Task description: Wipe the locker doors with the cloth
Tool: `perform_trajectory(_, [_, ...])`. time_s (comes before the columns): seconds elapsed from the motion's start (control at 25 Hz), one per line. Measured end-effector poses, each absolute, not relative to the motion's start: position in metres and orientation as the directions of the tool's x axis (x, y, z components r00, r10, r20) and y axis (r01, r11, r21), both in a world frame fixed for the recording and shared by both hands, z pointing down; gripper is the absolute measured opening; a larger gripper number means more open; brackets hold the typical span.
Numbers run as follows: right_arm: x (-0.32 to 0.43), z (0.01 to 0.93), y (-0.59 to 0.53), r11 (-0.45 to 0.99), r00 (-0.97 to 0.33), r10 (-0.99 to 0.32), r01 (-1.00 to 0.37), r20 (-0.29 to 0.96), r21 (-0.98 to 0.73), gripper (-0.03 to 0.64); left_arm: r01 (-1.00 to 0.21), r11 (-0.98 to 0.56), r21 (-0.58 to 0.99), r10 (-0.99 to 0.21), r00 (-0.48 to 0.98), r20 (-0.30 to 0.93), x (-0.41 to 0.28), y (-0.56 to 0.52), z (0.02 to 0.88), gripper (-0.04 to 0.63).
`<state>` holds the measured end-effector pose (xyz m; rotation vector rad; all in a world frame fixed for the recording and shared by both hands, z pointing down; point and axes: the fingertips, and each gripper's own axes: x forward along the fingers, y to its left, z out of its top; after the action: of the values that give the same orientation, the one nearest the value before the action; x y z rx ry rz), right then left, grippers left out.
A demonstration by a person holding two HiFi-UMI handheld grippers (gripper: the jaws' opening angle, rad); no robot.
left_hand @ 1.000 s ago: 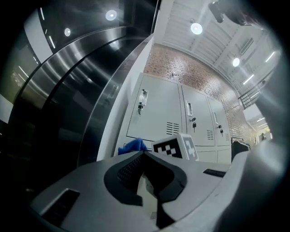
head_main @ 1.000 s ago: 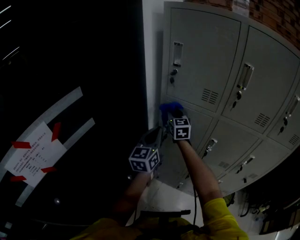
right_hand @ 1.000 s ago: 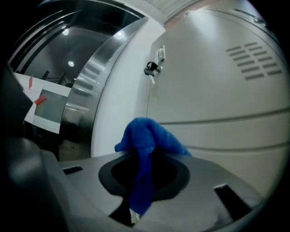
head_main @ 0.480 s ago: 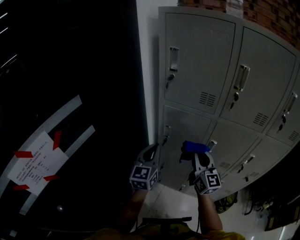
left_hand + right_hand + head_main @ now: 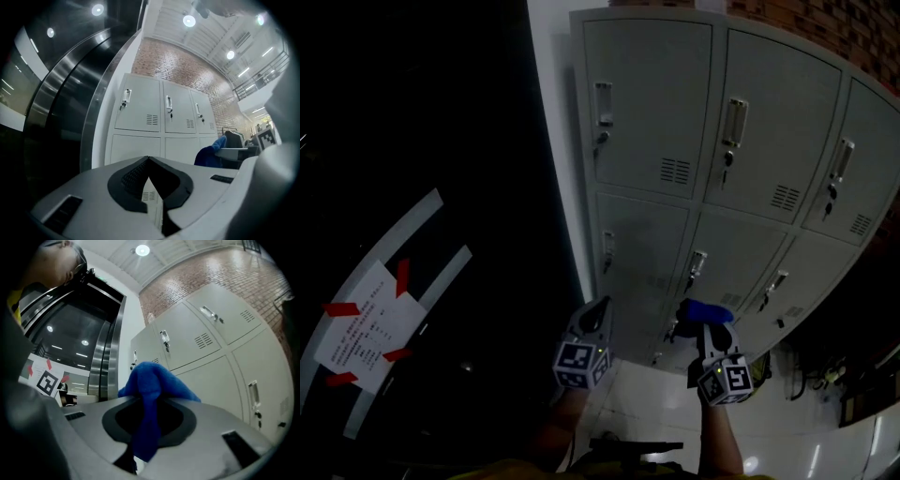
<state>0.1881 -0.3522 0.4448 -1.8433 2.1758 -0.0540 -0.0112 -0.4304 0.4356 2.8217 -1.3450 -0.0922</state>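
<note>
Your right gripper (image 5: 704, 330) pinches the blue cloth (image 5: 704, 310) near the lower locker doors (image 5: 642, 234). Your left gripper (image 5: 599, 310), fingers pressed together on nothing, hangs beside it.

Left gripper (image 5: 149, 161): pale grey moulded shell; black oval recess round the fingers; small black rectangular slot on each side.
Fingers (image 5: 133, 177): black, with finely ribbed inner pads.
Right gripper (image 5: 705, 326): same grey shell, black recess and slots.
Left marker cube (image 5: 579, 364): white faces, black square patterns.
Right marker cube (image 5: 727, 380): likewise white with black patterns.
Clothing (image 5: 13, 300): yellow garment, glimpsed at the frame edge.
</note>
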Motion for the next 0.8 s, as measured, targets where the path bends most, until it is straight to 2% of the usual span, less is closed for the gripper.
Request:
perform_trajectory(0.12, [0.203, 0.456, -0.303, 0.171, -0.124, -0.975, -0.949, -0.187, -0.265, 0.072, -0.765, -0.644, 0.030, -0.765, 0.643, -0.029, 0.002, -0.384, 0.445, -0.008])
perform_trajectory(0.28, [0.225, 0.468, -0.211, 0.139, -0.096, -0.977, -0.964, -0.189, -0.228, 0.072, -0.758, -0.652, 0.007, -0.758, 0.651, -0.053, 0.028, -0.304, 0.449, -0.008])
perform_trajectory(0.56, [0.278, 0.504, 0.006, 0.068, -0.030, -0.990, -0.958, -0.137, -0.278, 0.072, -0.707, -0.700, 0.099, -0.712, 0.702, -0.012, 0.079, -0.095, 0.491, -0.008])
perform_trajectory(0.8, [0.296, 0.494, 0.126, 0.029, 0.005, -0.992, -0.963, -0.123, -0.268, 0.071, -0.715, -0.693, 0.097, -0.720, 0.692, -0.043, 0.077, 0.020, 0.464, -0.008])
